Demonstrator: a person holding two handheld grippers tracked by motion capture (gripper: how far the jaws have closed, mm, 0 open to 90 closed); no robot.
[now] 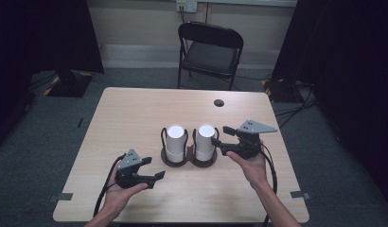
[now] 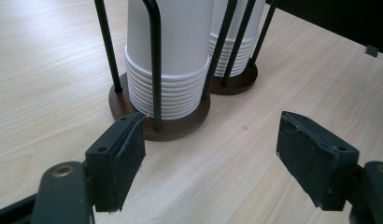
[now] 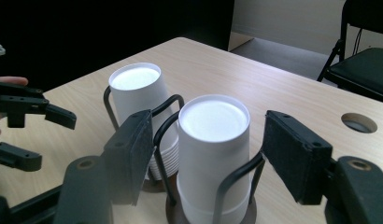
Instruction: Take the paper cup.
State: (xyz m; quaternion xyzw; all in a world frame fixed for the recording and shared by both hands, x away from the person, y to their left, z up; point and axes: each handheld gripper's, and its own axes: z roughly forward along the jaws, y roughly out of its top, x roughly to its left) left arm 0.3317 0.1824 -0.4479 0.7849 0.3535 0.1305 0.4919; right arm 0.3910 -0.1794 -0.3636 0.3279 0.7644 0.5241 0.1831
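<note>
The right stack of white paper cups (image 1: 206,142) (image 3: 213,154) stands upside down in a twin holder (image 1: 189,161) near the middle of the table (image 1: 135,109). The holder has round brown bases and upright black wire rods. The left stack (image 1: 175,141) (image 2: 168,56) (image 3: 136,91) stands just beside the right one, in the holder's other bay.

The right gripper (image 1: 219,135) (image 3: 208,122) is level with the top of the right stack and approaches from the stack's right side. In the right gripper view its jaws are parted to either side of the topmost cup. A narrow gap shows between each pad and the cup wall, so the pads do not press on the cup and nothing is gripped. The right hand (image 1: 251,168) carries the gripper above the table surface.

The left gripper (image 1: 154,169) (image 2: 213,126) (image 3: 45,140) sits low over the table, in front of and to the left of the holder, cradled in the left hand (image 1: 119,194). Its jaws stand wide apart with only bare tabletop between them. They point toward the base of the left stack, and the tips are near the base but not touching it.

A black folding chair (image 1: 211,52) stands beyond the far edge of the table.
</note>
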